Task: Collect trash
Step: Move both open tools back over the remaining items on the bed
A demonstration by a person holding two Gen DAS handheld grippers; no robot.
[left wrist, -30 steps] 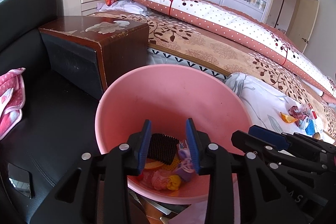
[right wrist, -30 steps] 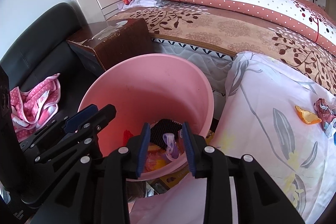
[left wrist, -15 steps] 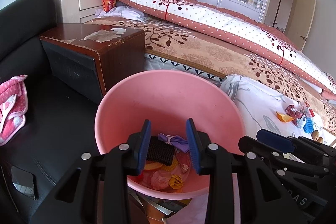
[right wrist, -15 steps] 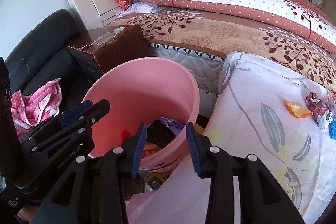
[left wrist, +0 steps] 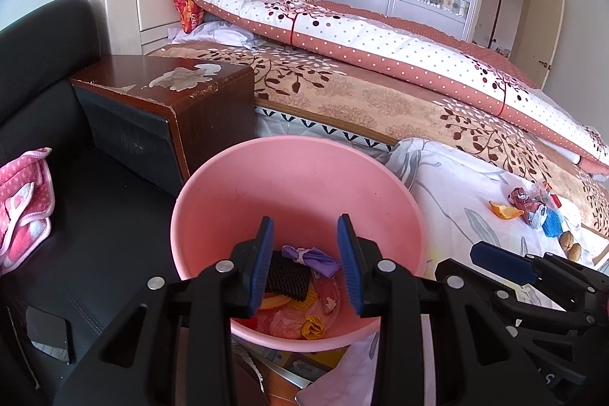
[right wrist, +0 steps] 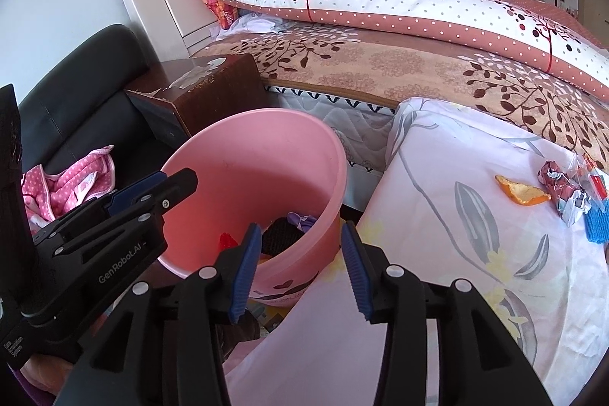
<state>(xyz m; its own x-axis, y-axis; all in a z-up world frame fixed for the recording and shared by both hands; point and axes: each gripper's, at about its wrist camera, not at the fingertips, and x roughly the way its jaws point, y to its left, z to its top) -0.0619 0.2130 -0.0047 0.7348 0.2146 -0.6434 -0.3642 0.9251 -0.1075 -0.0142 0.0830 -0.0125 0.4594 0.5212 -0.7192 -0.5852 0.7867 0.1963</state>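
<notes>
Right wrist, right gripper (right wrist: 300, 269) opening, empty

Below your left gripper (left wrist: 305, 255) sits a smooth, matt pink plastic bucket (left wrist: 297, 174). To its left you see a glossy black leather sofa (left wrist: 45, 63) and a chipped, glossy wood-veneer nightstand (left wrist: 179, 90). Right of your right gripper (right wrist: 300, 267), crinkled shiny foil wrappers (right wrist: 563, 193) lie on soft printed cotton bedding (right wrist: 456, 246).
</notes>
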